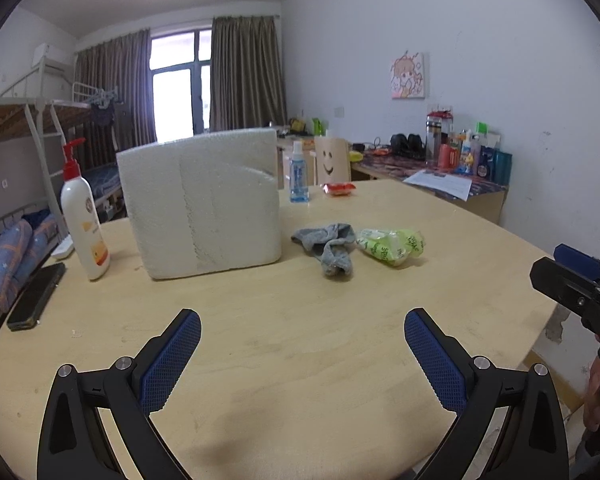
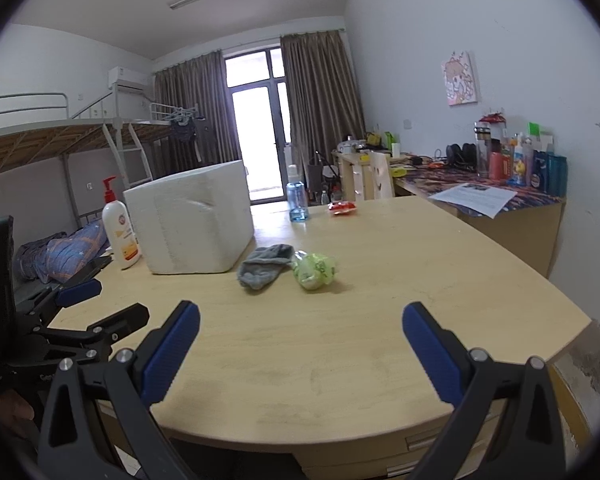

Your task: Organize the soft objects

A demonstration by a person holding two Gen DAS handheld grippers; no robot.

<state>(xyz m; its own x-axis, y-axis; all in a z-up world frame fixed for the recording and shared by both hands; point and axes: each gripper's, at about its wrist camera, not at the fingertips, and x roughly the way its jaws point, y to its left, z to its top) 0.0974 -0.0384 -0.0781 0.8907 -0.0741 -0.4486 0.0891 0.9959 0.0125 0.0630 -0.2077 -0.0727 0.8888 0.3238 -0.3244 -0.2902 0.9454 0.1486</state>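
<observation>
on the bench [image 1: 300,340], mid-surface beside the white foam box [image 1: 204,204], a grey sock [image 1: 328,244] touches a green packet [image 1: 392,246]; left tongs [image 1: 302,354] and right tongs [image 2: 300,350] gape wide, empty, so reaching comes first, likely.

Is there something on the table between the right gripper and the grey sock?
Nothing visible does. The right gripper is open, and only bare table lies between it and the grey sock. The green packet lies just right of the sock, and the white foam box just left.
</observation>
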